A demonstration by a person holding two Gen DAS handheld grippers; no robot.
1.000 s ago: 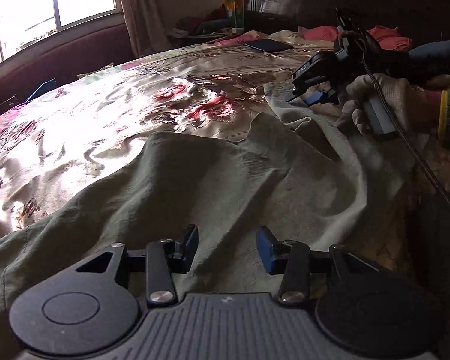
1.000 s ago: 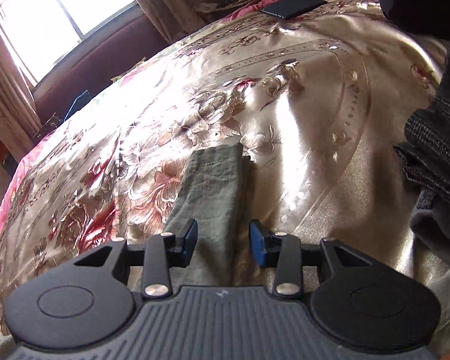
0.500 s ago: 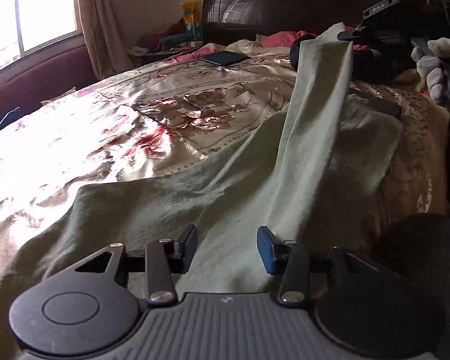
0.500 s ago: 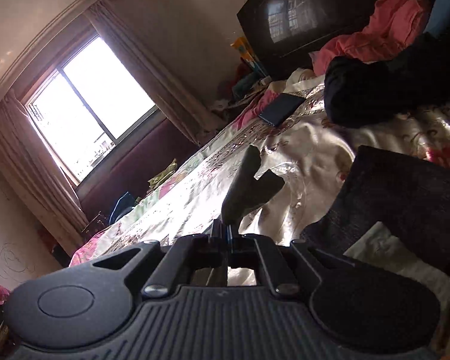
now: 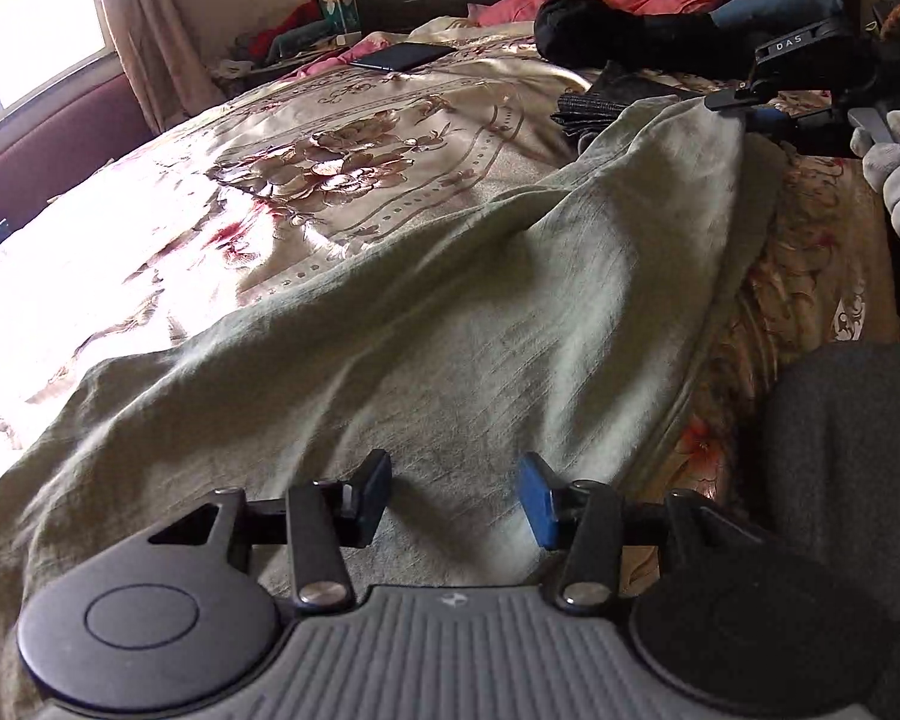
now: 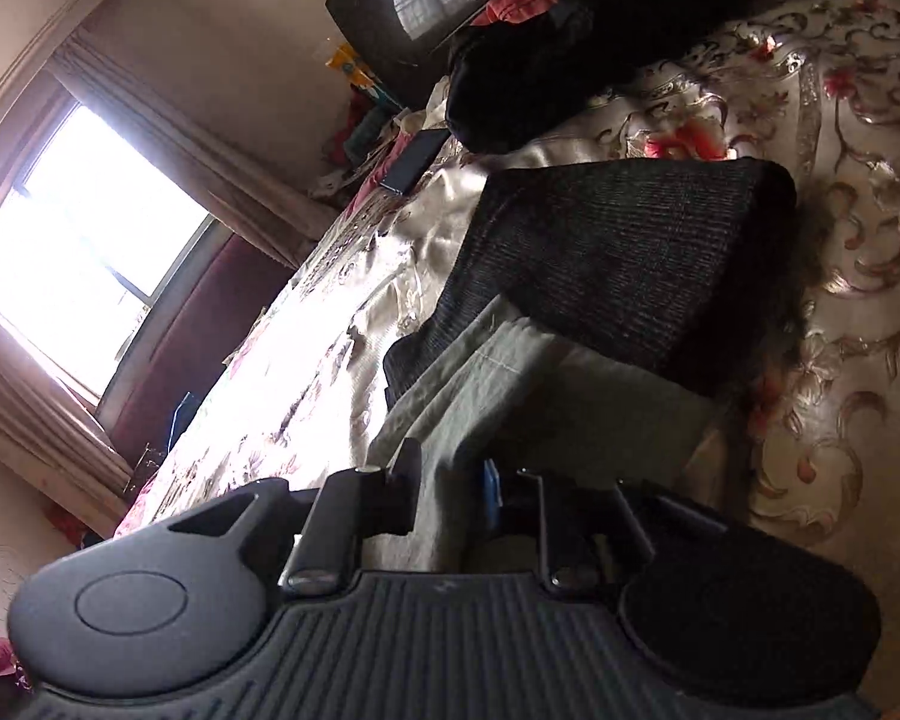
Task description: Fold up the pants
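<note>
Spreading across the near side of the bed (image 5: 222, 192), the green pants (image 5: 402, 324) lie mostly flat on the flowered satin cover, with one end raised toward the right. Over the near part of the cloth the left tool (image 5: 456, 495) hovers with its jaws apart, gripping nothing; I would guess it waits there to pin or catch the lower layer once the fold comes over. Farther right, the lifted edge of the pants climbs in a slack ridge to the right tool (image 5: 744, 105), held by a gloved hand (image 5: 894, 174) at the bed's edge. From that tool's own camera the jaws stand a little apart with a strip of the green cloth (image 6: 450, 480) running between them, and whether they are pinching it or have let go I cannot tell. Just beyond it sits a folded dark garment (image 6: 618, 264), probably a finished piece set aside, so the raised edge looks to be carried clear of it. A phone (image 5: 402, 56) lies well off near the headboard.
</note>
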